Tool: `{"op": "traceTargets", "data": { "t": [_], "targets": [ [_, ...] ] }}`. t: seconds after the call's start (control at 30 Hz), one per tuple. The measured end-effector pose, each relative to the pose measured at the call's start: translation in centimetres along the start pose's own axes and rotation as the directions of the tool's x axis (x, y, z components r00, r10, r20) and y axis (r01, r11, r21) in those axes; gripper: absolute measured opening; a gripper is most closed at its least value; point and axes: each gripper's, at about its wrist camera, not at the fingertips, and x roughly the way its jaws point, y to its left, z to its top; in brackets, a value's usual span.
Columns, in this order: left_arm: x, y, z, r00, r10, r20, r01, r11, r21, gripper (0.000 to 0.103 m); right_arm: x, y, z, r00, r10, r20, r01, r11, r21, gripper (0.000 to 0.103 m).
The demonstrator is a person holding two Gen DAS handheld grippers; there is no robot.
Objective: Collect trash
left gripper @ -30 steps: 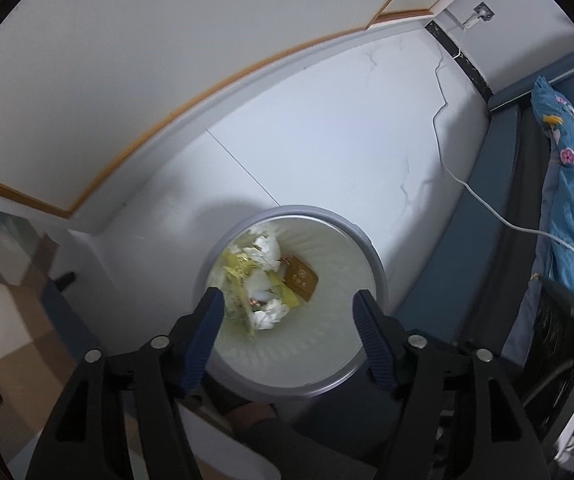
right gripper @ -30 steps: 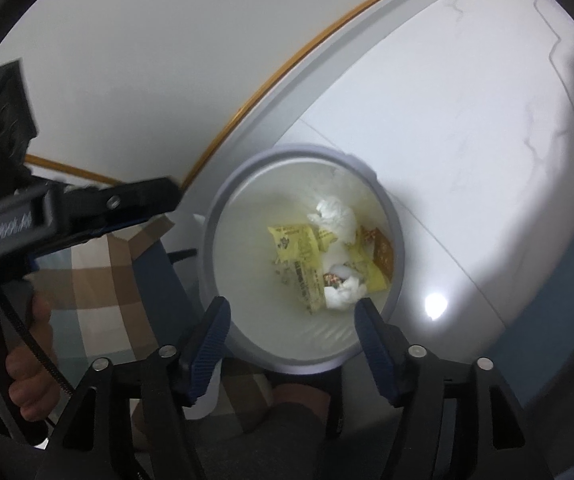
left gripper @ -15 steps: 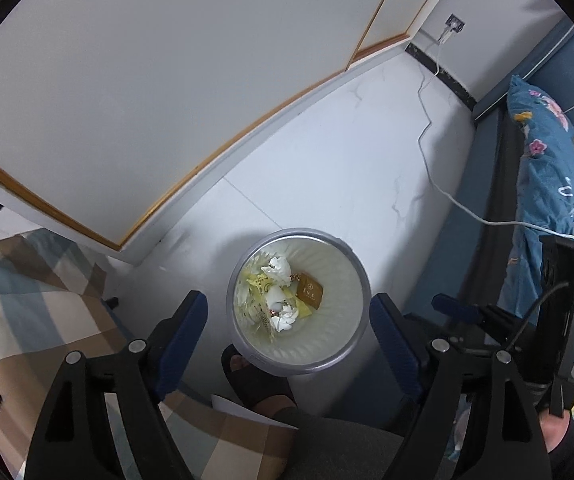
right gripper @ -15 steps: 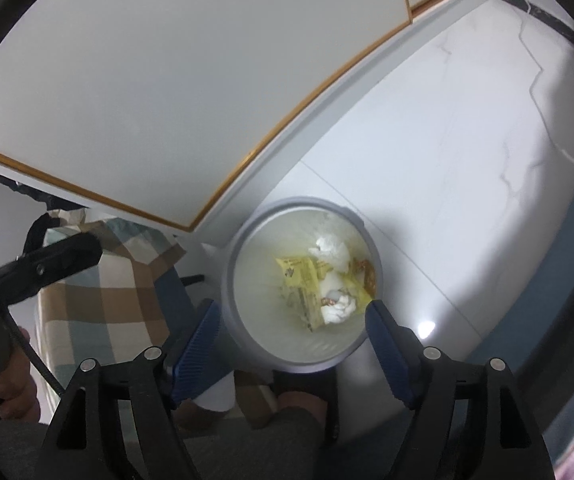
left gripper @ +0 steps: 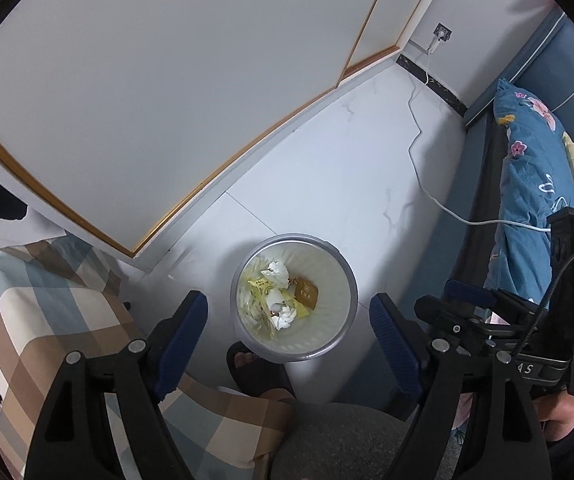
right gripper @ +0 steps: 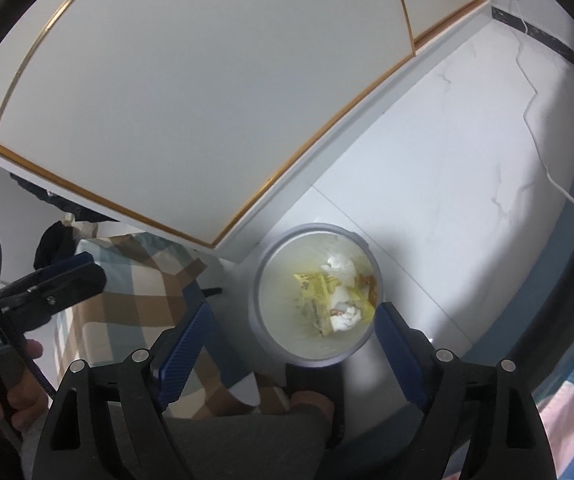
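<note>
With the left gripper (left gripper: pixel 289 324) and right gripper (right gripper: pixel 293 338) both spread wide and empty high over the bin (left gripper: pixel 346 280) holding tissues (left gripper: pixel 276 273) and wrappers (right gripper: pixel 314 285), next seek stray litter on the floor (left gripper: pixel 339 184) before lowering either

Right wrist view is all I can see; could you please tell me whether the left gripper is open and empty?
Observer: Yes, the left gripper is open with nothing between its fingers, held above the bin.
Operator: Thank you. Where does the white cable on my right lead?
Observer: The cable runs across the floor and reaches blue flowered bedding to the right of the bin.
</note>
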Motion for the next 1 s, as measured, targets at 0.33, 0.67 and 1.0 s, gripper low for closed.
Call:
{"op": "traceTargets", "data": {
  "t": [0.33,0.67,1.0],
  "targets": [
    [-0.3,0.4,-0.1,1.000,0.014,0.009,-0.014,0.999,-0.033,0.081,-0.5,0.2,-0.1,1.000,-0.008,0.002,0.008,1.000,-0.010,0.085],
    [-0.7,0.4,-0.4,1.000,0.016,0.015,-0.016,0.999,-0.037,0.081,-0.6,0.2,-0.2,1.000,-0.007,0.001,0.007,1.000,-0.003,0.084],
    [-0.8,0.3,-0.4,1.000,0.010,0.011,-0.009,0.999,-0.034,0.081,-0.6,0.2,-0.1,1.000,-0.009,0.005,0.009,1.000,-0.007,0.084]
  ]
}}
